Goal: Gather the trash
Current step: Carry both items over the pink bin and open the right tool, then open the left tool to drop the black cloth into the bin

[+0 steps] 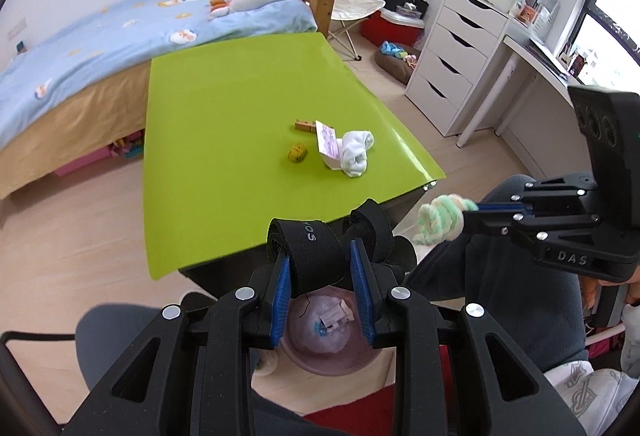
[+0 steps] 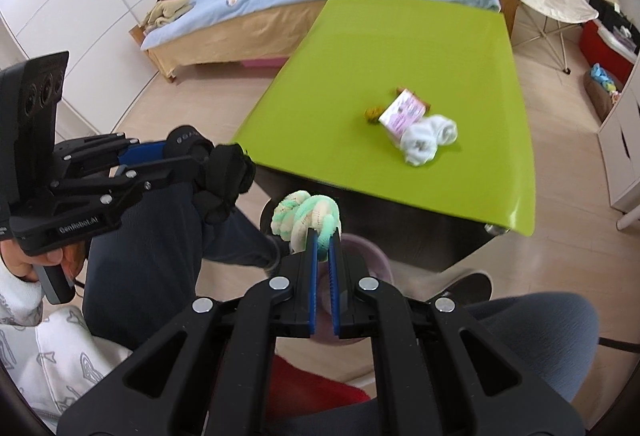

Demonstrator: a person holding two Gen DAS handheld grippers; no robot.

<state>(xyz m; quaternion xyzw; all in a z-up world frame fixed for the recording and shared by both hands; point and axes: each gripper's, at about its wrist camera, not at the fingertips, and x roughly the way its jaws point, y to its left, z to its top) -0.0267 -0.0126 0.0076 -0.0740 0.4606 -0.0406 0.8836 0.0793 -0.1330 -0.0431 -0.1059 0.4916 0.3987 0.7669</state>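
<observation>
My left gripper (image 1: pixel 322 256) is shut on a rolled black strap (image 1: pixel 316 248) and holds it above a pink bin (image 1: pixel 320 360) on the floor, which has paper scraps inside. My right gripper (image 2: pixel 324 236) is shut on a green and cream knotted rope (image 2: pixel 304 215), also off the table's near edge, over the bin's rim (image 2: pixel 376 256). On the green table (image 1: pixel 224 123) lie a white rolled sock (image 1: pixel 356 151), a pink and white carton (image 1: pixel 328 143), a yellow lump (image 1: pixel 297 153) and a wooden clip (image 1: pixel 306 125).
A bed with a blue cover (image 1: pixel 100 43) stands beyond the table. A white drawer unit (image 1: pixel 452 51) and a desk (image 1: pixel 536 55) are at the right. A folding chair (image 1: pixel 348 3) and floor clutter sit at the back. My legs are beside the bin.
</observation>
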